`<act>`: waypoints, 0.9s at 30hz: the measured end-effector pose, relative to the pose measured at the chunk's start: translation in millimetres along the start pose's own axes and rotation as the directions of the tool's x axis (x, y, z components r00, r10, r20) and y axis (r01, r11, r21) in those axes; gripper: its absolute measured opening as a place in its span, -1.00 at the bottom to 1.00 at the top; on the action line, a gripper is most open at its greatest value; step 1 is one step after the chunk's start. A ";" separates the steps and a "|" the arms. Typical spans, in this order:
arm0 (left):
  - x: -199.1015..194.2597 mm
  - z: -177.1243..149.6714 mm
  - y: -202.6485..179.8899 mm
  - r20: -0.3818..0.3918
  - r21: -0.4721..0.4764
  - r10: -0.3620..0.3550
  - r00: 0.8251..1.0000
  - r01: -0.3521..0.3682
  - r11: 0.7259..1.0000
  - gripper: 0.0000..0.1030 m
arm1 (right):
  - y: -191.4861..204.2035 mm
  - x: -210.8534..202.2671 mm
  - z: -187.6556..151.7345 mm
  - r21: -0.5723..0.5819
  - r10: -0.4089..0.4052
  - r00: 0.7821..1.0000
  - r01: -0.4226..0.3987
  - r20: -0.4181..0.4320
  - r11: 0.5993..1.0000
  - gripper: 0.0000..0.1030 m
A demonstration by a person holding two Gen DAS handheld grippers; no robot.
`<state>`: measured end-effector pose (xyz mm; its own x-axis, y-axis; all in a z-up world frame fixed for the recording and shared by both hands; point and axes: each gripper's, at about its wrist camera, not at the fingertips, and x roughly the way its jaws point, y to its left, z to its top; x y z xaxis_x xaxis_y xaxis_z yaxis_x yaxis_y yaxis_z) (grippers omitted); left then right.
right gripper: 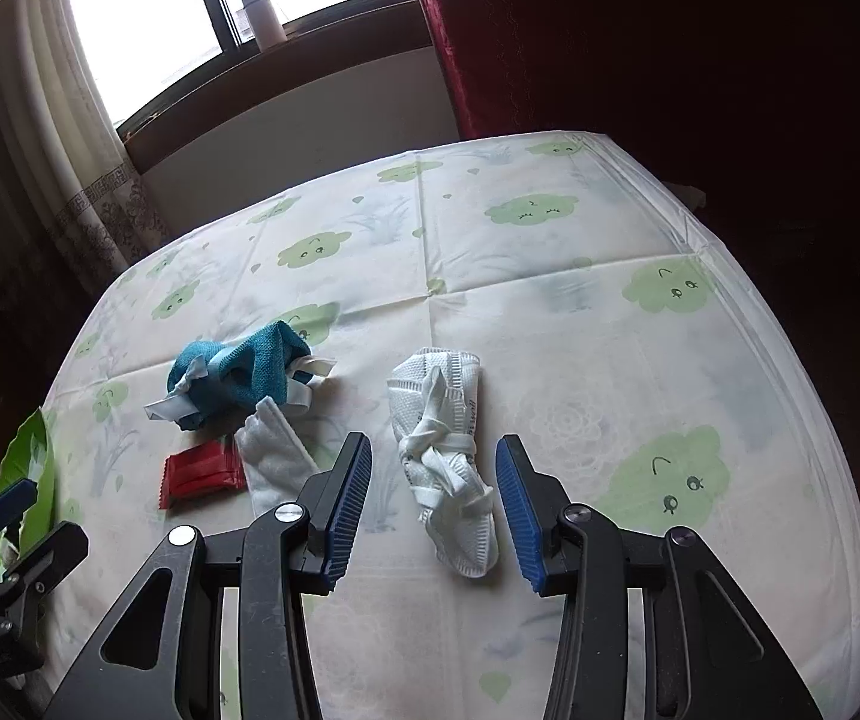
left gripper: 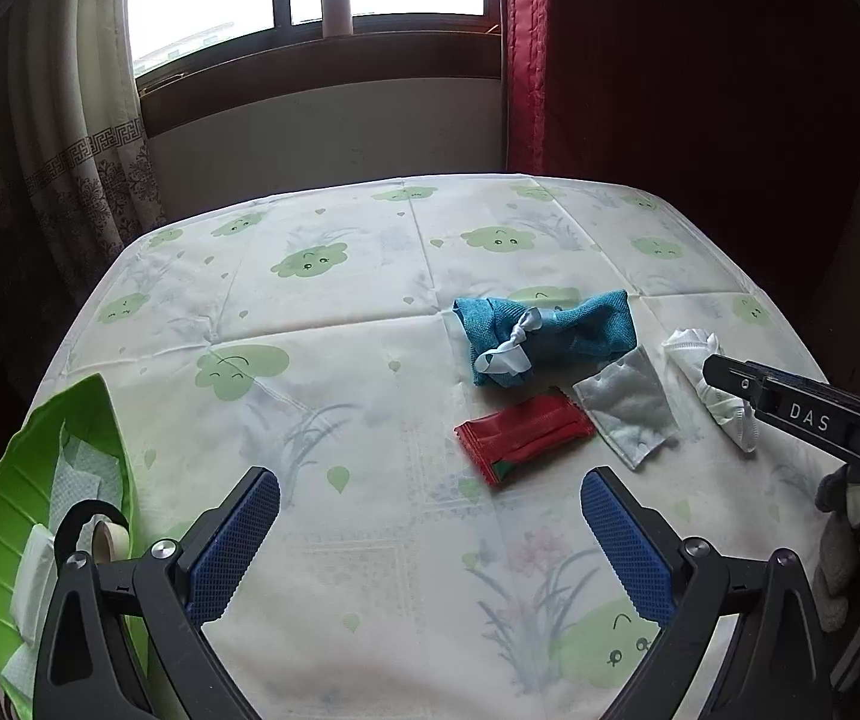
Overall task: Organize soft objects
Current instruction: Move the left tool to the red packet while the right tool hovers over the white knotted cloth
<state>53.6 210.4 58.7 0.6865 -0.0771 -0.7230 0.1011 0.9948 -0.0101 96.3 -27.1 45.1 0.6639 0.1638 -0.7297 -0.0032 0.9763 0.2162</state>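
Note:
A knotted white mask bundle point(right gripper: 445, 456) point(left gripper: 709, 384) lies on the cloud-print tablecloth. My right gripper point(right gripper: 433, 468) stands open around it, blue pads on either side, not touching it. To its left lie a white pouch point(right gripper: 274, 456) point(left gripper: 625, 405), a red packet point(right gripper: 202, 474) point(left gripper: 523, 438) and a teal cloth tied with white ribbon point(right gripper: 238, 375) point(left gripper: 544, 336). My left gripper point(left gripper: 430, 501) hangs open over bare cloth, nearer than the red packet. A green plate point(left gripper: 22, 480) at the left holds white wipes and a tape roll.
The tablecloth point(right gripper: 580, 330) covers a table whose far edge meets a wall under a window. A white bottle point(left gripper: 336, 5) stands on the sill. A red curtain point(left gripper: 640, 60) hangs at the right, a patterned curtain at the left.

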 end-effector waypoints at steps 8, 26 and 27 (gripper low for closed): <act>31.5 7.4 -18.1 -0.012 0.075 -0.067 0.998 0.068 0.995 0.99 | 7.2 27.7 6.7 -0.022 -0.012 1.000 0.012 -0.003 1.000 -0.13; 68.8 14.1 -24.8 -0.083 0.130 -0.123 0.989 0.133 0.982 0.58 | 12.3 37.2 -5.4 -0.085 -0.058 0.998 0.059 0.016 0.995 -0.15; 67.7 13.4 -25.6 -0.081 0.136 -0.129 0.988 0.139 0.981 0.49 | 11.8 37.0 -5.6 -0.082 -0.055 0.998 0.056 0.017 0.995 -0.15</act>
<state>107.1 178.8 19.3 0.6072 -0.1988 -0.7693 0.2921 0.9562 -0.0165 116.6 -8.8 17.0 0.6755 0.1073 -0.7295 -0.0275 0.9923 0.1205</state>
